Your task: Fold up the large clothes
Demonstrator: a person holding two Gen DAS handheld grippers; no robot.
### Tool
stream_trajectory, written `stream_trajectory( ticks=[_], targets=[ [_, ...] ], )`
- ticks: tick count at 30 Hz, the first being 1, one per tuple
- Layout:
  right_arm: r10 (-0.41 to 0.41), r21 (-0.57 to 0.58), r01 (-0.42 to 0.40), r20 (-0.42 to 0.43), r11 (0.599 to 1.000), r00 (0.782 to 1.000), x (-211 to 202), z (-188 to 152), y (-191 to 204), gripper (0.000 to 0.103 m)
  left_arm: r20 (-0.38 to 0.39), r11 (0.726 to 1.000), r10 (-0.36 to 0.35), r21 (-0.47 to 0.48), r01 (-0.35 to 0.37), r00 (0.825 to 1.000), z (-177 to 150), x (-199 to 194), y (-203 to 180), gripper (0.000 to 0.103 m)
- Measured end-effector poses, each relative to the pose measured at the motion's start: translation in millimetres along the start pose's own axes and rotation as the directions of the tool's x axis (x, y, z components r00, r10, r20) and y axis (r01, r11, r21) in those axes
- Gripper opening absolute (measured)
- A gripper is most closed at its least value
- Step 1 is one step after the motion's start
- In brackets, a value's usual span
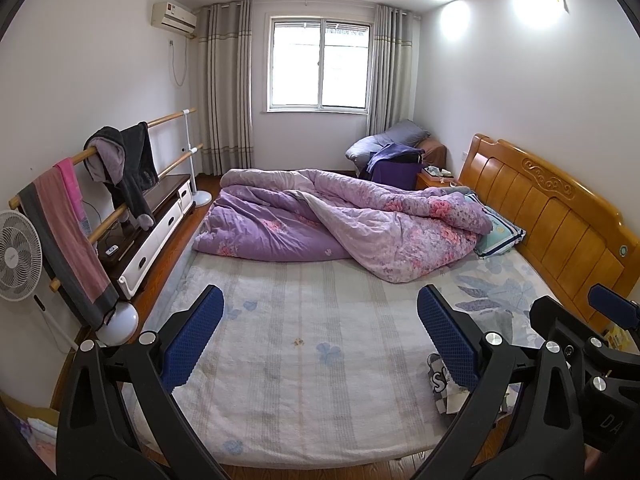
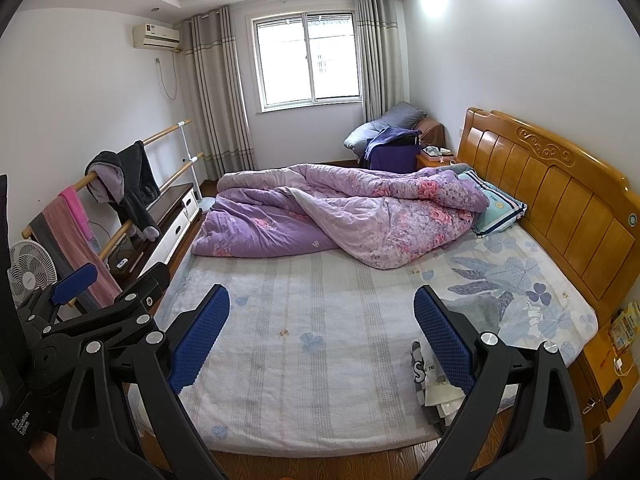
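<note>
In the left wrist view, the left gripper hangs over the near edge of the bed, with its two blue pads wide apart and nothing between them. The folded garment, grey and white with printed letters, lies on the mattress at about 4 o'clock, partly hidden behind the right-side pad. I cannot tell if the pad touches it. At 12 o'clock a crumpled purple quilt covers the far half of the bed. A rack with hanging clothes stands at 9 o'clock, a white fan below it. The wooden headboard is at 3 o'clock.

In the right wrist view, the right gripper is also spread open and empty above the bed edge. The same garment lies at 5 o'clock, just beside the right pad. The left gripper shows at 9 o'clock, and a striped pillow lies against the headboard at 2 o'clock.
</note>
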State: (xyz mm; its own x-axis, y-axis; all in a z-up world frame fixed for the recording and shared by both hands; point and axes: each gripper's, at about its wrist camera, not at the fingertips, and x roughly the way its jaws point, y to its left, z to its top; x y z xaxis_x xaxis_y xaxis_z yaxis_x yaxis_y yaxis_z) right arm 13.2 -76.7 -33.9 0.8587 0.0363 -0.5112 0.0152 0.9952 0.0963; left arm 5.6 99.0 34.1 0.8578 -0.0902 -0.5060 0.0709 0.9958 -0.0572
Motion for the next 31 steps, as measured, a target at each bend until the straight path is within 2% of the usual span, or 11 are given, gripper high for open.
stream_trajectory(
  ticks=[31],
  targets=[
    [-0.003,0.001,0.003,-0.009,1.0,1.0,-6,-18,-17,0.09,-0.014,1.0,-0.009,0.0,0.009,1.0,2,-9,1,0.098]
  ],
)
